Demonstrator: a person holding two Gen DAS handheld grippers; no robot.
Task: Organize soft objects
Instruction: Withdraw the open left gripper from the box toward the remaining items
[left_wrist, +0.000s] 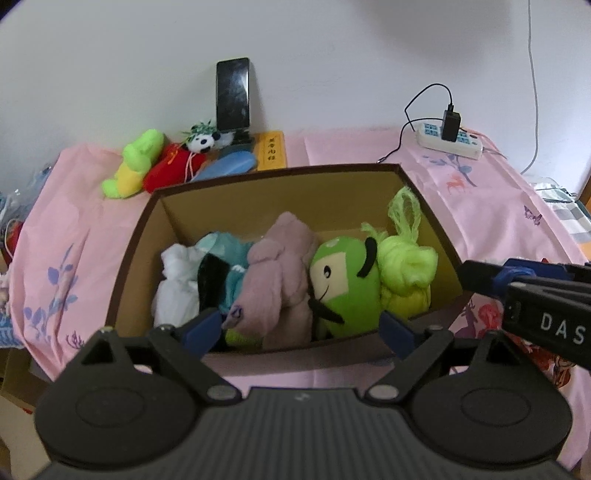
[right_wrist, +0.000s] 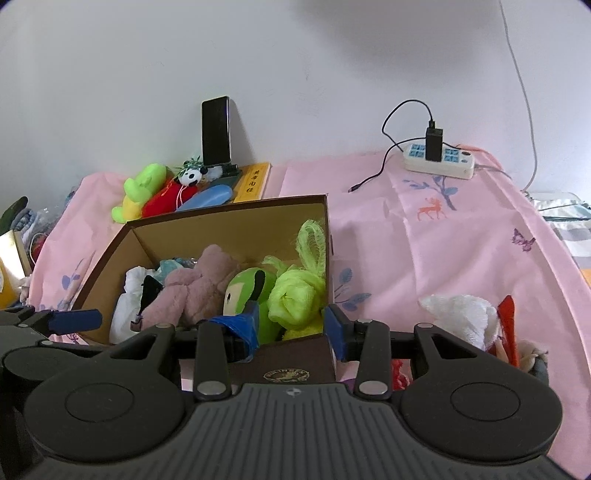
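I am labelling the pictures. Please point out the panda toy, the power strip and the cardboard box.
panda toy (left_wrist: 200, 142): left wrist view, on its white face.
power strip (right_wrist: 439, 160): right wrist view, on its white body.
cardboard box (left_wrist: 280, 195): left wrist view, on the inner back wall.

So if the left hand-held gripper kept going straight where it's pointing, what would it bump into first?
Probably the pink plush toy in the cardboard box. The left hand-held gripper, open and empty, points down into the box, with that toy centred between its fingers. Depth is hard to judge; the green plush lies close beside it.
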